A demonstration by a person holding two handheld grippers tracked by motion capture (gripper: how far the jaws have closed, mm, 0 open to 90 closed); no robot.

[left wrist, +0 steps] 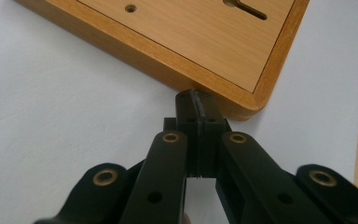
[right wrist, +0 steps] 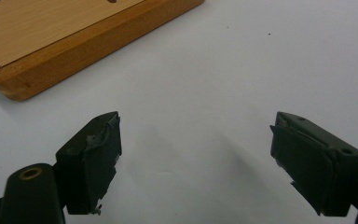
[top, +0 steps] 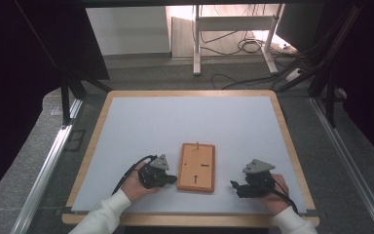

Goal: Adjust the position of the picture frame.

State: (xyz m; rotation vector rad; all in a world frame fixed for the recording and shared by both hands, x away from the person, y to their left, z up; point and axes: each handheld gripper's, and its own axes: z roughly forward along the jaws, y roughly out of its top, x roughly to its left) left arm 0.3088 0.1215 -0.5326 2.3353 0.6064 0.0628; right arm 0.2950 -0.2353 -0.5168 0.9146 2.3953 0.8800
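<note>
We are steadying the wooden board [top: 196,167], which is lying flat on the white table mat [top: 175,122], close to our edge and between our two hands. Our left gripper [top: 171,180] is pressing its jaws together, holding nothing, with the tips touching the board's near left corner; the left gripper view is showing that rounded corner [left wrist: 254,100] right at the tips. Our right gripper [top: 234,185] is resting on the mat beside the board's right side, jaws spread wide and empty, apart from the wood.

We are judging this as the setting-up step: squaring or nudging the board before any work on its slots [top: 204,166] and the small peg [top: 196,145] at its far end. The next move is calling for the right gripper to come in toward the board's right edge, so both sides are braced.

Room is generous ahead and to both sides. The table's wooden rim [top: 292,151] is lying near the right hand, so sideways travel there is tighter.
</note>
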